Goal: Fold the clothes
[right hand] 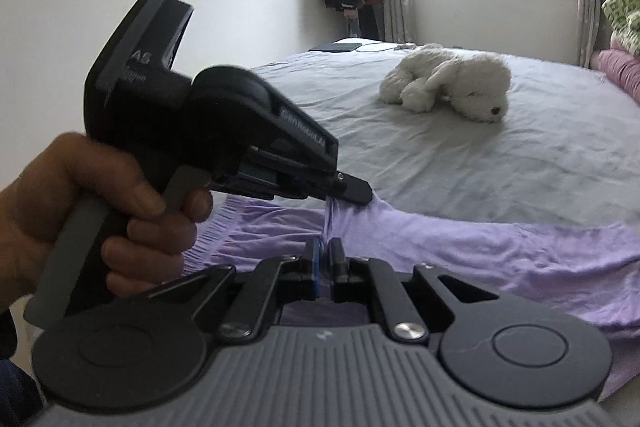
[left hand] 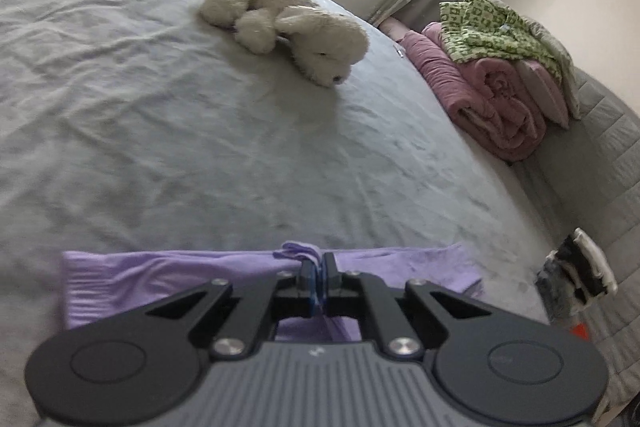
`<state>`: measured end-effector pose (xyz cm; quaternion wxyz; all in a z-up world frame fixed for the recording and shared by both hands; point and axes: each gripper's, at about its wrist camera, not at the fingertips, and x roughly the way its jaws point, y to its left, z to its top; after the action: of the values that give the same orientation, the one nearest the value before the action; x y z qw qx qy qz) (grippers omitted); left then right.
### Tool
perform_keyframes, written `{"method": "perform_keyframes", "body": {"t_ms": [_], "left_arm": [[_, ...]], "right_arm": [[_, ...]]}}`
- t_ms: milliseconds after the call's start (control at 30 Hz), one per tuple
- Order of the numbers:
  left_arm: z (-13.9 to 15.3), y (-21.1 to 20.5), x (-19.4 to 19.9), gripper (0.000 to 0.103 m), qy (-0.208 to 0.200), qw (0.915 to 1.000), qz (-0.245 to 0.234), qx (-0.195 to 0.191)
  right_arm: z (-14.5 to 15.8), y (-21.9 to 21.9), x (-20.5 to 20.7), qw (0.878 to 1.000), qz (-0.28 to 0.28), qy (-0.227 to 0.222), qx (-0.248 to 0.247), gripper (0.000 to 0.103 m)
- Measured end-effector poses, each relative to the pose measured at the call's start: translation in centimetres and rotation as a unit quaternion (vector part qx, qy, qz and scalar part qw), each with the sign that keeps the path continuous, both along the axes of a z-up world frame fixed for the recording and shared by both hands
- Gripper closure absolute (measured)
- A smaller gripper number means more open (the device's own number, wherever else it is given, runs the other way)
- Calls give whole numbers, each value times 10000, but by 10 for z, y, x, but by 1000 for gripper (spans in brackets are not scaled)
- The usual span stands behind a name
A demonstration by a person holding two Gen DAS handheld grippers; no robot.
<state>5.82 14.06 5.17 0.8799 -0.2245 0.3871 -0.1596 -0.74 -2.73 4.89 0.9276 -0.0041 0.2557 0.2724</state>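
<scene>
Lilac garment (right hand: 460,243), creased, ribbed hem, pinched by both grippers.

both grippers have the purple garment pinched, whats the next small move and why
Probably carry the pinched edge across and lay it over the rest. The left gripper and right gripper are both shut on the purple garment, lifted at the pinch, the rest flat on the bed sheet.

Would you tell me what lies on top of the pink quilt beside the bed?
A green patterned garment lies on the pink quilt. Anything beneath the garment is covered.
</scene>
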Motion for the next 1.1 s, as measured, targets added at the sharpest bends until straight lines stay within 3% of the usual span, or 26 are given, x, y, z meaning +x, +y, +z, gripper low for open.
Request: {"method": "perform_keyframes", "body": {"t_ms": [467,1100], "left_arm": [[1,37,-16,101,-158,9988,222,401],[-9,42,-18,101,-124,9915,237,1275]], "right_arm": [[0,43,-9,9994,195,210,201,96],[-12,68,0,9987,271,417,132,96]]}}
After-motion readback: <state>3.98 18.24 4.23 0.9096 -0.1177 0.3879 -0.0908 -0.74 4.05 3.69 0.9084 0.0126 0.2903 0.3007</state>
